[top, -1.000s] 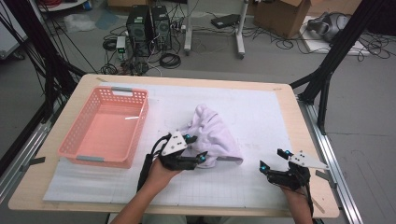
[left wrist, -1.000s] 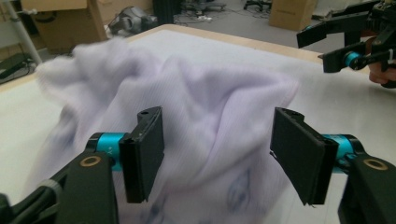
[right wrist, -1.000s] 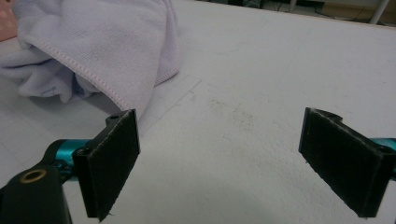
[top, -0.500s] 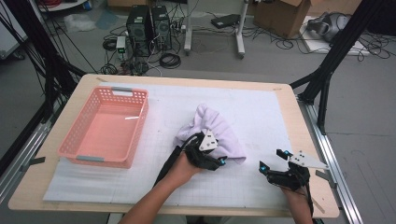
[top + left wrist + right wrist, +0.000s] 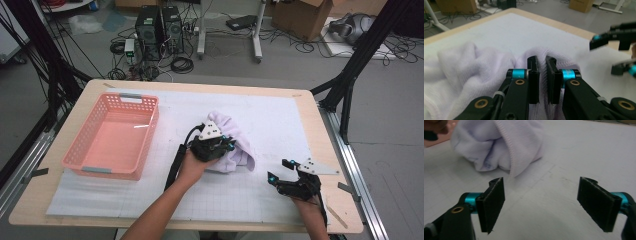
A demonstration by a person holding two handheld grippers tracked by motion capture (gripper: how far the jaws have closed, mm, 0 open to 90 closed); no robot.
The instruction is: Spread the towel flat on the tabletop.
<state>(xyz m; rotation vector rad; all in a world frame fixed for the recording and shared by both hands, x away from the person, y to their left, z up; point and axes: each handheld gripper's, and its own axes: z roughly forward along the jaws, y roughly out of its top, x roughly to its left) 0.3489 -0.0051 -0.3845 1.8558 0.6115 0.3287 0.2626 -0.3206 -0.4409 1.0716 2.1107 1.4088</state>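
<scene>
Your left gripper (image 5: 542, 72) has just closed its fingers (image 5: 533, 75) on a fold of the white cloth (image 5: 235, 137), bunched mid-desk (image 5: 300, 107). Your right gripper (image 5: 541, 202) waits beside it, fingers released, nothing between them. Grasp step; next, likely lift toward the pink basket (image 5: 112, 140).

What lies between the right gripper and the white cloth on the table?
Nothing: in the right gripper view, only bare white mat lies between the open right gripper and the white cloth. The high view shows the same gap.
</scene>
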